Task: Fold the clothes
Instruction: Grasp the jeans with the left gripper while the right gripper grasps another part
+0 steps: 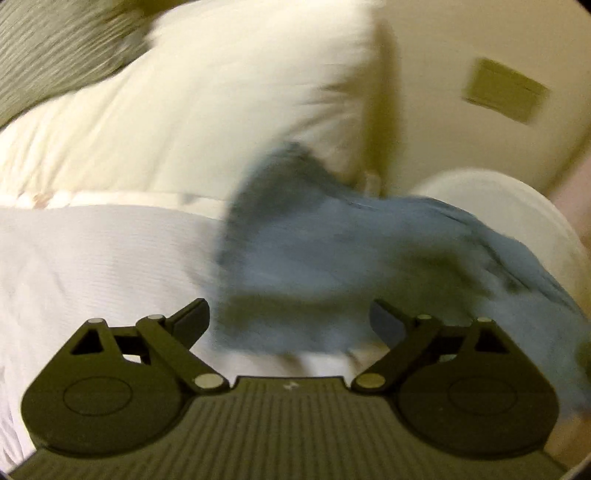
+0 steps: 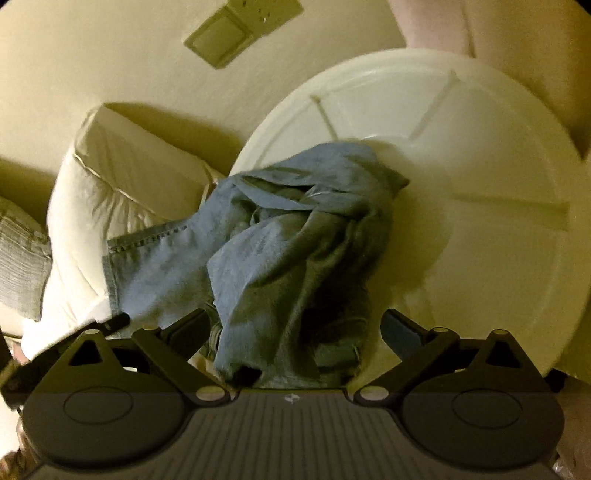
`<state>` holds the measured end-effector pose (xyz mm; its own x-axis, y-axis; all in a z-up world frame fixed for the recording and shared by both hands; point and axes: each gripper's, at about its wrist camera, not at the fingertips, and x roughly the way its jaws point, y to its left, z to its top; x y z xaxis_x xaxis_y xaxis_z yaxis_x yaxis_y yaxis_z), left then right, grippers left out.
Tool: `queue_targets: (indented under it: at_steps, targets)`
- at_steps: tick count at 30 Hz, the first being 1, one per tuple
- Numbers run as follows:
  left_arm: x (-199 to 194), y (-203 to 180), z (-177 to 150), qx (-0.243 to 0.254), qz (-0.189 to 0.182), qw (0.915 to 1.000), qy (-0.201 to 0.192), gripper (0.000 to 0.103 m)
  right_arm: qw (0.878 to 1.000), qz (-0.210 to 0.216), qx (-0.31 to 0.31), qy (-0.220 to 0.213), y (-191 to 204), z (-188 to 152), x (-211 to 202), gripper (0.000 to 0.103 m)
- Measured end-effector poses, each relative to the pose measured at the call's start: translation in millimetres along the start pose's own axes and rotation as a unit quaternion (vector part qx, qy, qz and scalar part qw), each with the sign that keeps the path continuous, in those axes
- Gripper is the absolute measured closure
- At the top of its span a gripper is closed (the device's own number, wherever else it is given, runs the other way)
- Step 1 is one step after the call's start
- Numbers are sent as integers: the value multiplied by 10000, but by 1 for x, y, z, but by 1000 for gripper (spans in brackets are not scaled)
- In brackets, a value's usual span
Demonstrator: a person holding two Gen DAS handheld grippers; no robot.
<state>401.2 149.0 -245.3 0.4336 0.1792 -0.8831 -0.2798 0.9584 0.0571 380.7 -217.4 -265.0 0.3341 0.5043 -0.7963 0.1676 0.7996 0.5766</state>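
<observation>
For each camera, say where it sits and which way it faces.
Left wrist: on the left gripper, looking along its open fingers across the white bed at the blurred jeans and pillow.
Right wrist: on the right gripper, open, facing the jeans heaped against a round white basin.
Shared: jeans, pillow, wall plate.

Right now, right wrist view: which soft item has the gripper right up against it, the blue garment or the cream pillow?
The blue garment: its crumpled folds hang between the open fingers of the right gripper. The cream pillow sits farther back, to the left.
</observation>
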Motion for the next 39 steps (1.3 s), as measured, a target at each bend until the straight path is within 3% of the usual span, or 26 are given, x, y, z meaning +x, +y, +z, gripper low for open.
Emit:
queue_targets:
  at_steps: [6, 8, 9, 10, 13, 16, 19, 23, 24, 27, 32, 35, 39]
  targets:
    - [47, -11, 4, 3, -2, 9997, 240, 18, 9997, -161, 43, 176, 0, 11, 50, 0]
    - [48, -21, 2, 214, 32, 9996, 179, 41, 9997, -143, -14, 188, -2, 17, 61, 7]
    - [45, -24, 2, 272, -38, 9995, 149, 79, 9995, -190, -118, 232, -1, 19, 65, 10]
    - [40, -27, 2, 319, -78, 9994, 126, 90, 9991, -230, -195, 293, 0, 22, 66, 13]
    - [20, -31, 0, 399, -139, 9991, 28, 91, 9978, -259, -516, 314, 7, 25, 56, 31]
    - [-16, -25, 1, 108, -548, 9979, -315, 92, 9951, -188, -965, 74, 19, 28, 35, 42]
    - [-60, -17, 1, -184, -1018, 9920, -720, 94, 9955, 104, -934, -88, 24, 40, 14, 51]
    - [-121, 0, -9, -491, -1266, 9811, -1375, 94, 9893, 714, -1116, -613, 49, 50, -28, 62]
    - [-137, 4, -12, -564, -1318, 9776, -1541, 94, 9847, 930, -1251, -772, 59, 51, -43, 75]
    - [-187, 35, -37, -873, -1284, 9679, -1977, 94, 9693, 1312, -1814, -1018, 101, 46, -81, 76]
    - [-294, 104, -110, -1566, -827, 9414, -2870, 95, 9436, 2233, -2299, -828, 153, -10, -113, 77]
    - [-366, 155, -174, -1979, -300, 9220, -3315, 95, 9120, 2906, -2824, -638, 196, -66, -140, 77]
    - [-471, 220, -282, -2568, 747, 8886, -3726, 95, 8465, 4015, -3496, -18, 267, -160, -177, 78]
